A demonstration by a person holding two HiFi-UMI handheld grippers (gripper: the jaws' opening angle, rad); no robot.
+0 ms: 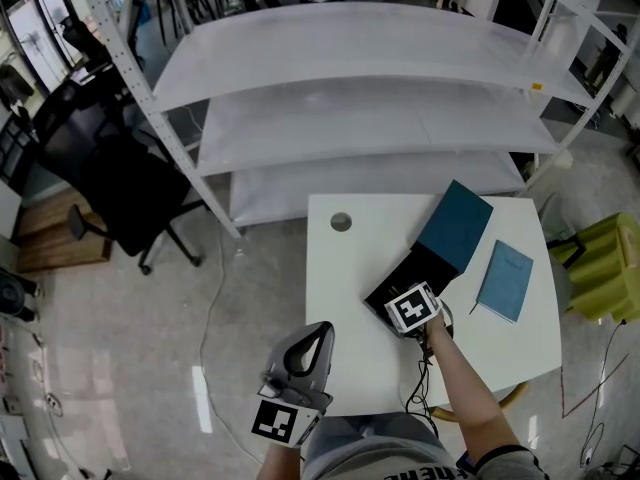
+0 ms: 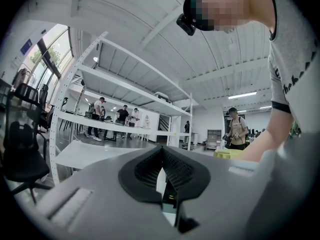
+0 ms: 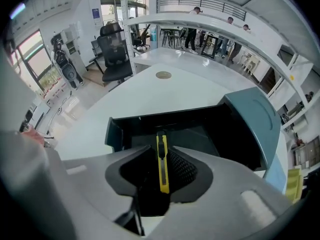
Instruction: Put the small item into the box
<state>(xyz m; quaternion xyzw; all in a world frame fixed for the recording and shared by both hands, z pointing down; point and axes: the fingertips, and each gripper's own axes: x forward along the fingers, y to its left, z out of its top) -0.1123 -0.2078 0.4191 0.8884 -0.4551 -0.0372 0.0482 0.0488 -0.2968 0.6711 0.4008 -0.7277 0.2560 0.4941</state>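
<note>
The yellow utility knife (image 3: 162,169) stands lengthwise between the jaws of my right gripper (image 3: 160,151). It lies against the right pad, and a dark gap separates it from the left pad, so the jaws are open around it. Its tip reaches over the near wall of the open box (image 3: 150,126), which is teal outside and black inside. In the head view the right gripper (image 1: 405,293) hovers at the near edge of the box (image 1: 425,263), whose lid (image 1: 455,223) leans back. My left gripper (image 1: 318,333) is shut and empty, off the table's near left corner.
A flat teal book or cover (image 1: 505,280) lies right of the box on the white table (image 1: 345,288), which has a round cable hole (image 1: 341,222). White shelving (image 1: 360,118) stands behind the table. A black office chair (image 1: 110,183) is at the left and a yellow-green seat (image 1: 605,263) at the right.
</note>
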